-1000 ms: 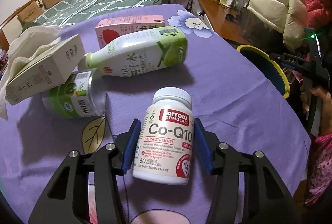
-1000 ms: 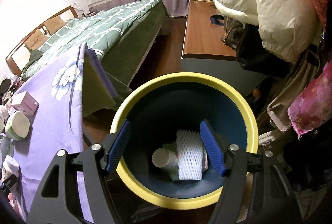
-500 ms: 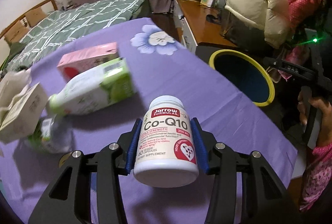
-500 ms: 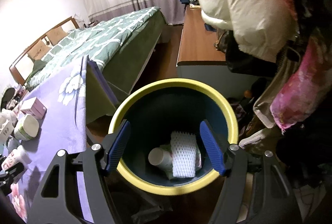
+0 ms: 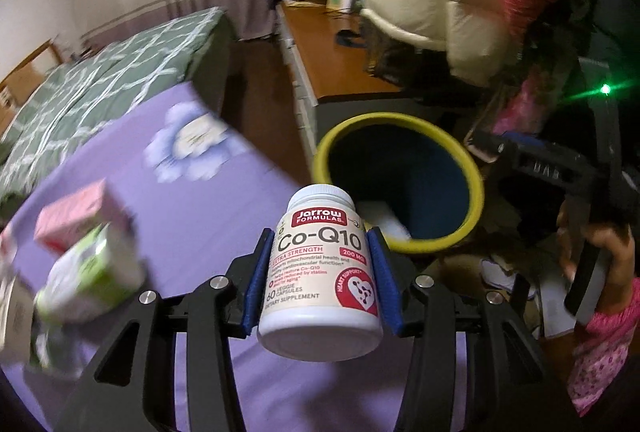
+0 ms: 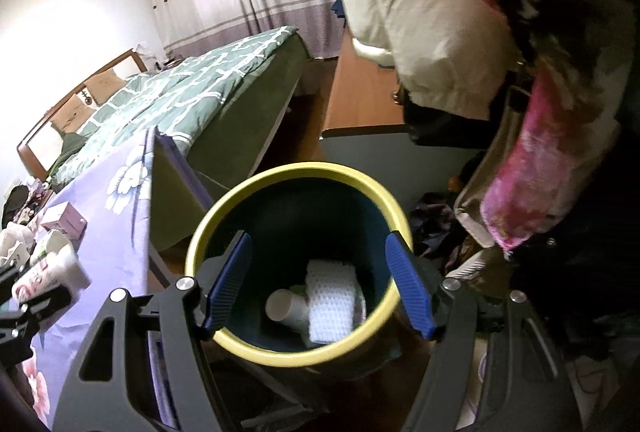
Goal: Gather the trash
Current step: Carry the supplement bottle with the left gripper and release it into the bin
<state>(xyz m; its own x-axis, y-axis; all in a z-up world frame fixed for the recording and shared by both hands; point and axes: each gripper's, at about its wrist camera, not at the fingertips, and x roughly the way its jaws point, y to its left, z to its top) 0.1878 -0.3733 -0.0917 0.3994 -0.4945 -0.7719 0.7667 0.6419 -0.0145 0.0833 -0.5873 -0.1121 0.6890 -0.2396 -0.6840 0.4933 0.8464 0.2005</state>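
Left wrist view: left gripper (image 5: pixel 320 272) fingers are clamping the supplement bottle (image 5: pixel 320 274) near the bin (image 5: pixel 472 200); cartons (image 5: pixel 76 224) are waiting on the table (image 5: pixel 208 208); right gripper (image 6: pixel 318 282) fingers are gaping, empty.

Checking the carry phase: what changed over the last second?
Left gripper closed on the bottle, lifted it off the table and swung it toward the bin. Right gripper unchanged: open, empty, above the bin; cup and foam inside as before.

White Co-Q10 supplement bottle (image 5: pixel 320 272), tilted, lifted near yellow-rimmed bin (image 5: pixel 400 136)
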